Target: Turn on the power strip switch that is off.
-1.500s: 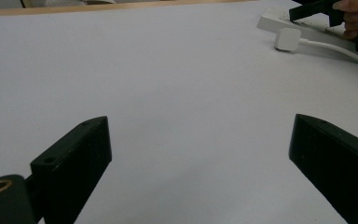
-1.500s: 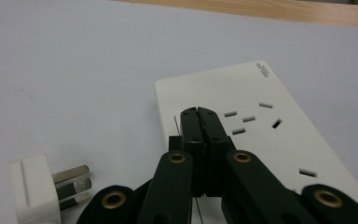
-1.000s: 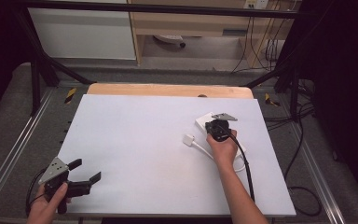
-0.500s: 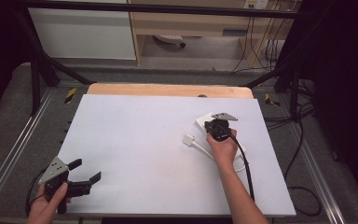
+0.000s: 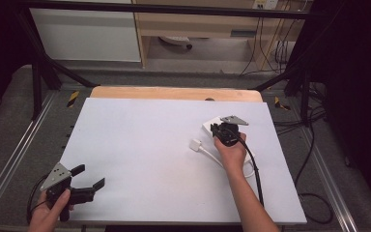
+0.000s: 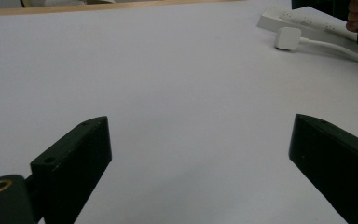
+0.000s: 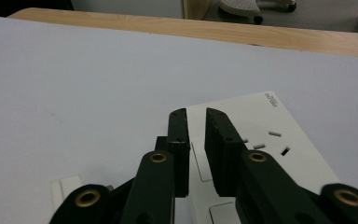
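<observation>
L gripper: jaws wide apart, empty, low over white board, well apart from power strip | R gripper: jaws nearly shut w/ thin gap, nothing between, just above strip's end | white plug: just beside strip, on board, cable attached

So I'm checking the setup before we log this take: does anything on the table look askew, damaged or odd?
Nothing stands out. The white power strip lies flat on the white table, at an angle to its edges, with its plug loose beside it, not in a socket. The right gripper hovers over the strip, nearly shut; the left gripper is open, holding nothing.
</observation>
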`<action>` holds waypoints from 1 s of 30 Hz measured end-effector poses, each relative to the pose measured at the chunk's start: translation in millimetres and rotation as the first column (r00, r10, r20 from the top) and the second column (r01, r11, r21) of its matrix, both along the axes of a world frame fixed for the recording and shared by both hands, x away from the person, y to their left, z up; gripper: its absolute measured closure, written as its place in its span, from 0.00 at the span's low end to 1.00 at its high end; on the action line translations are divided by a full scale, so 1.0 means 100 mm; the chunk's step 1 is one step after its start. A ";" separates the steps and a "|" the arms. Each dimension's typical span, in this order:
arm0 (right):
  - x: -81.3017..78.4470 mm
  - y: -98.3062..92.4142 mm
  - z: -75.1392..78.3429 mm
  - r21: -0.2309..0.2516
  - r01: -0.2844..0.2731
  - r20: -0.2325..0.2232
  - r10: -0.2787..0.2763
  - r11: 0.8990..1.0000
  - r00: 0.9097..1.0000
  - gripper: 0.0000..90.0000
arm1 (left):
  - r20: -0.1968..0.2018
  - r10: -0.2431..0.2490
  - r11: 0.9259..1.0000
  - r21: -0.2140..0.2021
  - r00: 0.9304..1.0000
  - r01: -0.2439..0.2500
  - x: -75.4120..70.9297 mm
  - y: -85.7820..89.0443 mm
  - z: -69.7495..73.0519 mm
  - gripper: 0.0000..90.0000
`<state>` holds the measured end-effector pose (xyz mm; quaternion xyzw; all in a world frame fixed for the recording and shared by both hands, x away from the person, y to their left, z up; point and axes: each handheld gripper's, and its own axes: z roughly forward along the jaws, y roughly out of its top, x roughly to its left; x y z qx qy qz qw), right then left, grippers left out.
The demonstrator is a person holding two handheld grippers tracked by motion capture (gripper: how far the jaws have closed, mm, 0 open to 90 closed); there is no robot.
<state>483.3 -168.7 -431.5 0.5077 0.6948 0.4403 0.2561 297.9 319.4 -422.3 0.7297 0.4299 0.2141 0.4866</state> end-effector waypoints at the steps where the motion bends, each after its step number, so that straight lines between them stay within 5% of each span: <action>1: -0.01 0.00 0.01 0.005 -0.002 0.001 0.002 1.000 1.000 0.86 | 0.000 0.000 1.000 0.000 1.000 0.000 0.00 0.00 0.00 0.06; 30: -0.16 -0.09 0.29 0.056 -0.072 0.025 0.071 0.996 0.997 0.46 | -0.002 0.002 1.000 0.006 1.000 -0.002 0.00 -0.01 0.00 0.06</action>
